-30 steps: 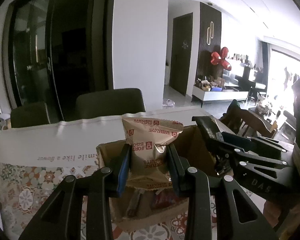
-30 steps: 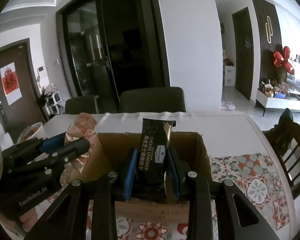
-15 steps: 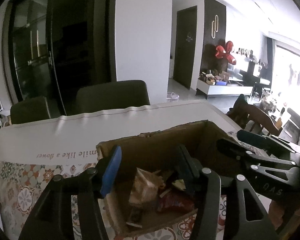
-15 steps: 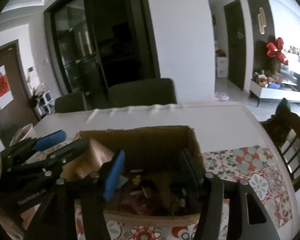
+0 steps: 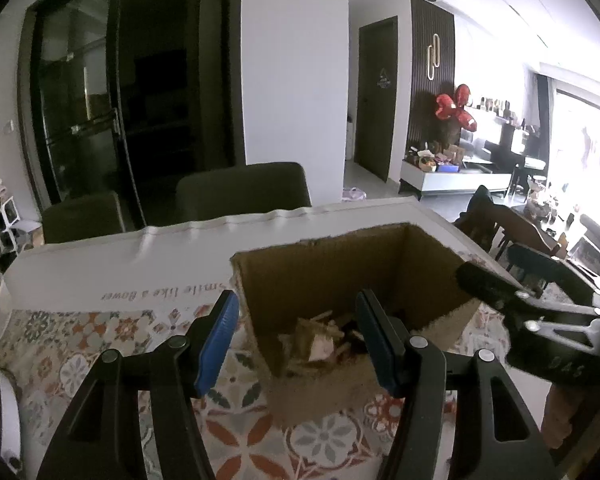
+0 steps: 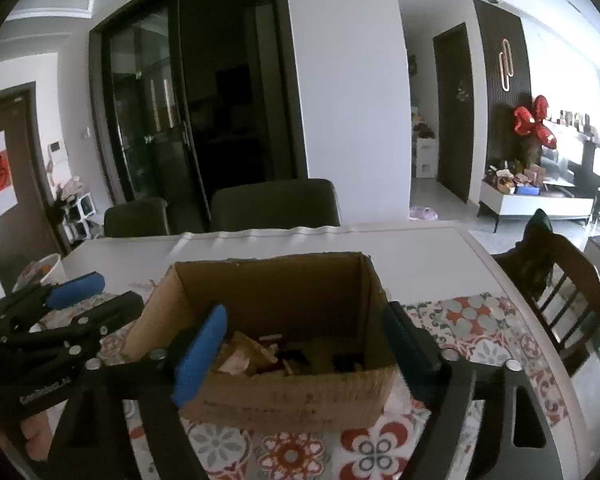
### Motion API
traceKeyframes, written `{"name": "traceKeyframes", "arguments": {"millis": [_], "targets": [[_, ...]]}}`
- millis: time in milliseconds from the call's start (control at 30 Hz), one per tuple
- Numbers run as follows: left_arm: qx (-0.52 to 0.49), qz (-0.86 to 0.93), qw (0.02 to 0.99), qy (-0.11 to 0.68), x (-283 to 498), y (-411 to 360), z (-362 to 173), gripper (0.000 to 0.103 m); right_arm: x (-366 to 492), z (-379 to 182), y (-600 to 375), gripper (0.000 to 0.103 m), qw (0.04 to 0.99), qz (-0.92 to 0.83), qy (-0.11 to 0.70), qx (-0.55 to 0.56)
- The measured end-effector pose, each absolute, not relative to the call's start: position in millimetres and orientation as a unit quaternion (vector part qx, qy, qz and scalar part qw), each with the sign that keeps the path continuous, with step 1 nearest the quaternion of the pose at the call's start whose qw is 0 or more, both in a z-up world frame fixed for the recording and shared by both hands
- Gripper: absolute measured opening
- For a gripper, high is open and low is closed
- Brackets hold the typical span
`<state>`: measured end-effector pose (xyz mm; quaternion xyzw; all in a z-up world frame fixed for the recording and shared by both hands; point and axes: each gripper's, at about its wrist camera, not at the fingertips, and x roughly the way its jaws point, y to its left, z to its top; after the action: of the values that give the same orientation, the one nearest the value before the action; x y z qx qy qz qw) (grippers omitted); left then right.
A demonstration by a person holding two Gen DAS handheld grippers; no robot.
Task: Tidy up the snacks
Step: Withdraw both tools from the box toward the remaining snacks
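Observation:
An open cardboard box point(image 5: 320, 276) stands on the patterned tablecloth and holds several snack packets point(image 5: 314, 340). It also shows in the right wrist view point(image 6: 276, 292), with the snack packets point(image 6: 256, 356) on its floor. My left gripper point(image 5: 296, 320) is open and empty above the box's near left corner. My right gripper point(image 6: 304, 332) is open and empty, straddling the box's near wall. Each gripper shows in the other's view, the right gripper point(image 5: 532, 300) at the box's right and the left gripper point(image 6: 72, 296) at its left.
A white table point(image 6: 400, 248) with a floral cloth point(image 6: 472, 328) carries the box. A white bowl point(image 6: 40, 272) stands at the far left. Dark chairs point(image 6: 272, 208) are behind the table and a wooden chair point(image 6: 556, 272) is at the right.
My left gripper opened and dropped the fortune biscuits packet into the box. My right gripper opened and dropped the cheese cracker packet into the box. Both grippers have pulled back a little.

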<state>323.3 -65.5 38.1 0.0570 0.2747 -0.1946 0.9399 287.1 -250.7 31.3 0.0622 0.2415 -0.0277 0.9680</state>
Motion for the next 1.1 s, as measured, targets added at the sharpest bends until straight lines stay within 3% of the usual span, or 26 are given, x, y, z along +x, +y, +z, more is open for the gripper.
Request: {"name": "traceKeyframes", "arguments": {"millis": [200,1100], "targets": [[0.052,-0.183,0.943,0.272,299,-47,36,0.06,263,31,-243,0.099,0.971,-0.041,0.222,0.076],[0.084,-0.192,0.932,0.296,211,-26,-23,0.06,172,-16,-226,0.099,0.961,-0.081,0.257,0.067]]}}
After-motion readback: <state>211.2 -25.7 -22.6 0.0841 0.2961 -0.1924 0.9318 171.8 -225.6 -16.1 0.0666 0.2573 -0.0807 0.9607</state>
